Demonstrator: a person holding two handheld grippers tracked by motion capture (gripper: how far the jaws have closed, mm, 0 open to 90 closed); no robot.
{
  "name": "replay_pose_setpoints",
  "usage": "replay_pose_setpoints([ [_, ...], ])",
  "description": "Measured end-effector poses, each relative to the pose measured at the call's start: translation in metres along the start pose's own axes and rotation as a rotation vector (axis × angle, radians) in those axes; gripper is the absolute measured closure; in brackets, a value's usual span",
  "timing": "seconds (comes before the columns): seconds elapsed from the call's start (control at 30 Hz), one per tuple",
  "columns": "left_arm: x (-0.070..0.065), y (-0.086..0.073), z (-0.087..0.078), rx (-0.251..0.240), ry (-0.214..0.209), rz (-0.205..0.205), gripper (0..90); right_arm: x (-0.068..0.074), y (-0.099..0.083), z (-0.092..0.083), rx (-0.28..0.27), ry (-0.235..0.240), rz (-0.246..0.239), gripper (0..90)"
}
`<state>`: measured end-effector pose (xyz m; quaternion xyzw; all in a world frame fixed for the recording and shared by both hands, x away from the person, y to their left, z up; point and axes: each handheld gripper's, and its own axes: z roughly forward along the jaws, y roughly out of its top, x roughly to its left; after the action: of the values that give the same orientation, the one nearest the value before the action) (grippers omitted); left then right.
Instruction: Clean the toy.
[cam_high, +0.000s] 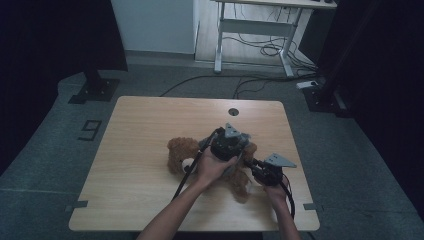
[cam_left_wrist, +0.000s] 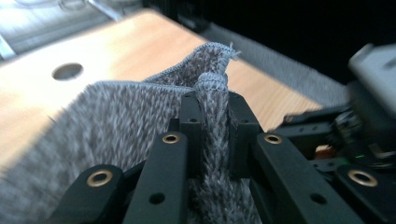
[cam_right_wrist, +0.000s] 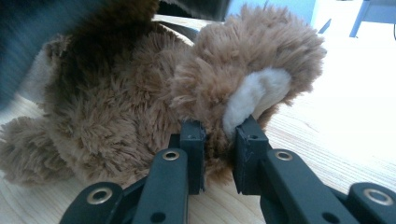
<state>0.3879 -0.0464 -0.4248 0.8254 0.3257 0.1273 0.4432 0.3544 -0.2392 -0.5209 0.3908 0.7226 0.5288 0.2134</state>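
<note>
Teddy bear (cam_high: 186, 156) lies on its side mid-tabletop (cam_high: 135, 150), head toward left edge, legs toward right. Left tongs (cam_left_wrist: 215, 119) clenched on fold of grey knit garment (cam_left_wrist: 116, 121), held over bear's body. Right tongs (cam_right_wrist: 219, 140) clenched on bear's paw (cam_right_wrist: 254, 95), pinning it nearer right hand. Judgement: garment must travel along bear's long axis.

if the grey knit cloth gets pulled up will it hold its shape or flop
Probably flop: the grey knit cloth already bunches into a fold where the left hand-held gripper pinches it. Likely light, and its fuzzy weave may cling to the teddy bear.
</note>
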Motion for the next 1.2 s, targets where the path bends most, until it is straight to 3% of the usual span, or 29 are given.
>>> replay_pose_setpoints([
  [0.07,-0.002,-0.008,0.016,0.044,0.002,0.003,79.1,0.0,0.0,0.0,-0.002,0.0,-0.003,76.8],
  [0.13,-0.002,-0.017,0.024,0.04,0.021,0.004,79.2,0.0,0.0,0.0,0.004,-0.002,-0.008,76.8],
  [0.3,0.005,-0.023,0.018,0.035,0.052,-0.002,79.4,0.0,0.0,0.001,0.005,-0.003,-0.016,76.8],
  [0.47,0.022,-0.031,0.003,0.0,0.085,-0.035,79.4,0.0,0.0,0.0,-0.002,-0.003,-0.017,76.8],
  [0.6,0.029,-0.035,-0.008,-0.013,0.114,-0.035,79.4,0.001,0.0,0.0,-0.007,-0.004,-0.02,76.8],
  [0.7,0.039,-0.038,-0.019,-0.014,0.159,-0.028,79.3,0.0,0.0,-0.001,-0.007,-0.002,-0.017,76.8],
  [0.83,0.068,-0.05,-0.038,-0.011,0.201,-0.088,79.2,0.0,-0.001,-0.001,-0.008,-0.002,-0.011,76.8],
  [0.93,0.087,-0.06,-0.052,-0.04,0.162,-0.157,79.4,0.0,-0.001,-0.001,-0.011,0.005,-0.014,76.8],
  [1.0,0.093,-0.064,-0.062,-0.06,0.145,-0.175,79.4,0.001,-0.001,0.0,-0.014,0.004,-0.015,76.8],
  [1.1,0.096,-0.066,-0.073,-0.076,0.15,-0.176,79.3,0.001,-0.001,0.0,-0.013,0.005,-0.012,76.8],
  [1.2,0.102,-0.068,-0.084,-0.093,0.189,-0.171,79.3,0.001,-0.001,0.0,-0.013,0.004,-0.015,76.8],
])
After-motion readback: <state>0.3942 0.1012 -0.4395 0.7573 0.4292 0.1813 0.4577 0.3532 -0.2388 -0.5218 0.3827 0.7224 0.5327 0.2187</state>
